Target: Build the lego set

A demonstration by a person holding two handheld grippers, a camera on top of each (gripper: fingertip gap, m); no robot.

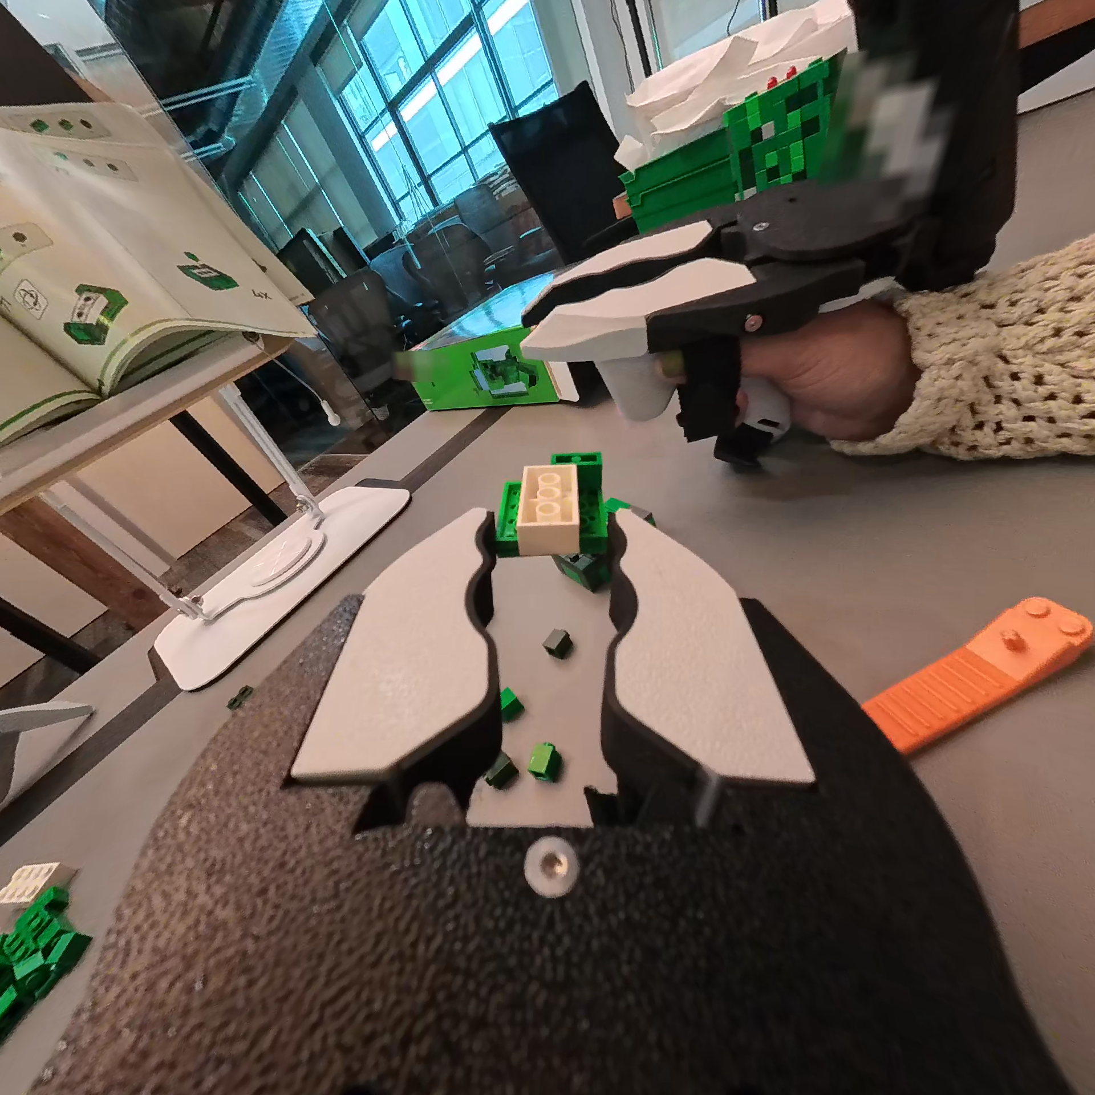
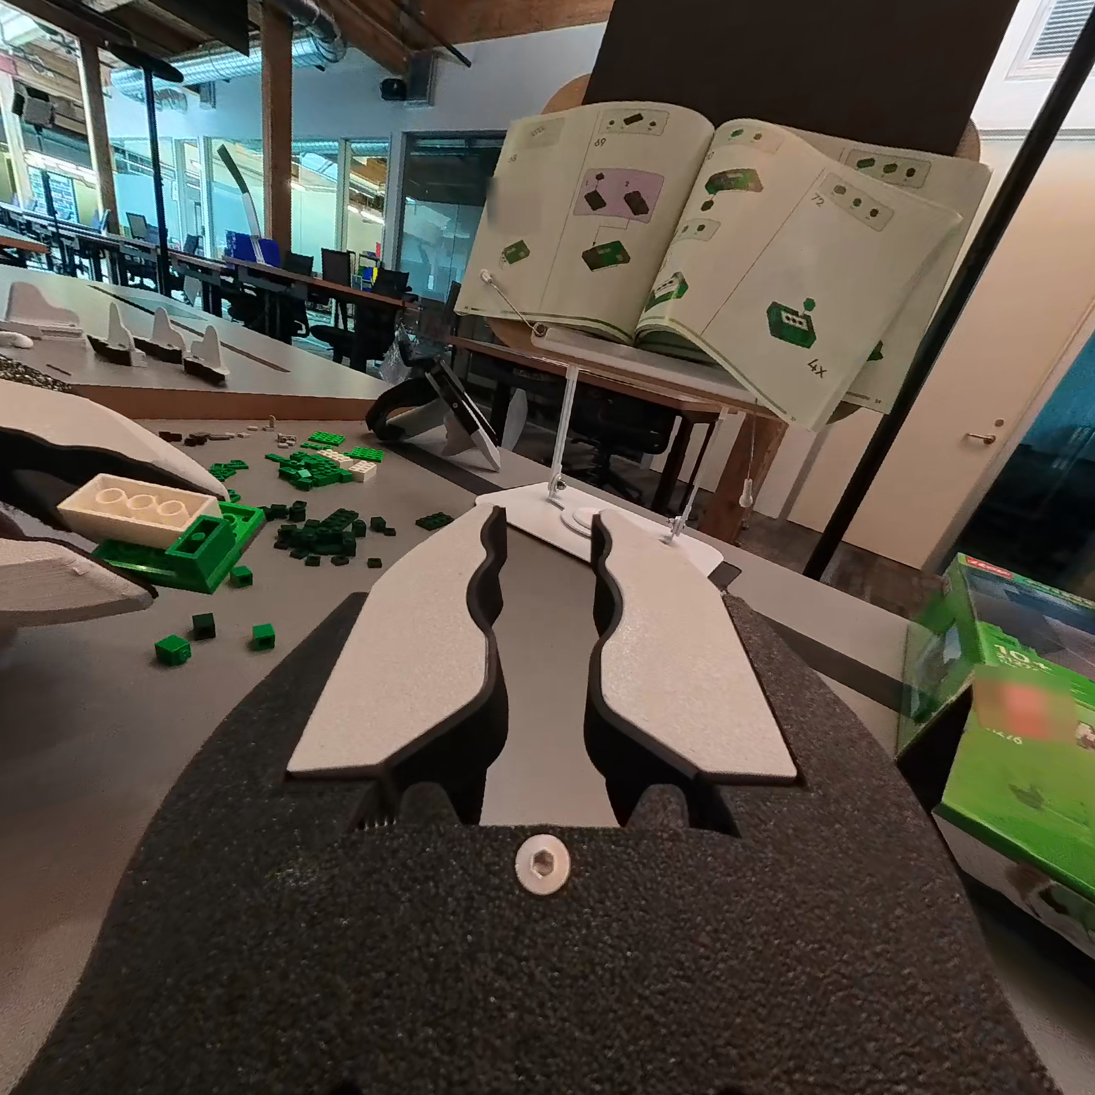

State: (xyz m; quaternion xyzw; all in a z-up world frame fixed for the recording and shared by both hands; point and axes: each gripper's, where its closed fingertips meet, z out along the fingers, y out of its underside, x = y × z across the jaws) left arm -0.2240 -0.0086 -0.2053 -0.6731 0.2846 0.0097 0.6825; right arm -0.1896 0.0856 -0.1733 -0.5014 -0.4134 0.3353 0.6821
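My left gripper (image 1: pixel 554 533) is shut on a small green Lego assembly (image 1: pixel 592 515) and holds it above the grey table (image 1: pixel 770 592). A white brick (image 1: pixel 548 509) sits on the assembly with its hollow underside facing up. The assembly also shows at the left of the right wrist view (image 2: pixel 195 551), between the left gripper's fingers (image 2: pixel 118 450). My right gripper (image 2: pixel 548 521) is open a little and empty, and points at the book stand's base (image 2: pixel 640 545). In the left wrist view it (image 1: pixel 533 332) hovers up and right of the assembly. Several small loose green bricks (image 1: pixel 544 761) lie under my left gripper.
An open instruction booklet (image 2: pixel 711 249) rests on a stand. Piles of green (image 2: pixel 320 462) and dark green bricks (image 2: pixel 326 536) lie on the table. An orange brick separator (image 1: pixel 972 675) lies at the right. The green set box (image 2: pixel 1019 740) and a built green model (image 1: pixel 770 142) stand farther off. Across from one pair of fingers to the other is roughly 11 cm. It is some 11 cm from my left tips to the orange brick separator (image 1: pixel 972 675).
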